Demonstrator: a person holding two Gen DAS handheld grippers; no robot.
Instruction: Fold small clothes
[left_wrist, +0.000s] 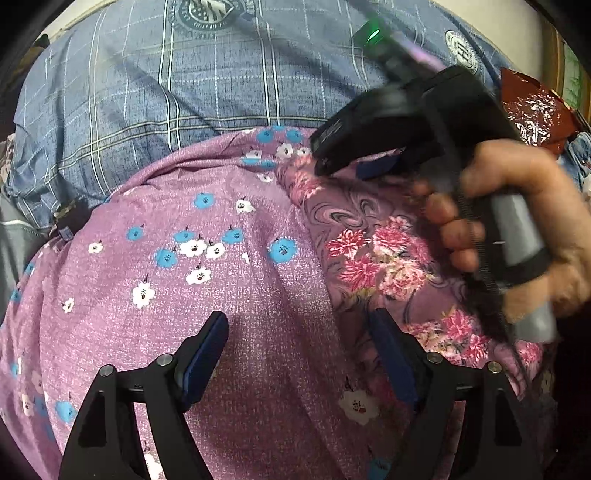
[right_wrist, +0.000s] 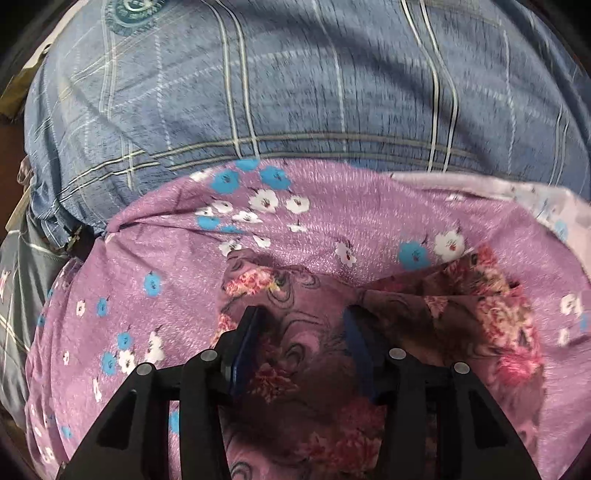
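Hovering over the purple cloth (left_wrist: 207, 280) with small blue and white flowers, the left claw (left_wrist: 299, 332) stands wide, its blue-padded fingers (left_wrist: 207, 354) apart with only flat fabric showing between them; nothing is gripped. Just to the right of that claw, a second cloth with pink roses and dark swirls (left_wrist: 373, 251) lies on top of the purple cloth. The right claw (right_wrist: 301, 328) sits low over this rose cloth (right_wrist: 295, 354), its jaws partly apart with the fabric bunched up between them; whether the pads actually press on the fabric I cannot tell. In the left wrist view the right claw's black body reaches down to the far edge of the rose cloth, and a hand (left_wrist: 517, 229) wraps around its grey handle. Beyond the purple cloth, a blue plaid bedsheet (right_wrist: 295, 92) with round crests covers the bed. A pale turned-over corner (right_wrist: 517, 199) of the purple cloth shows at its far right edge.
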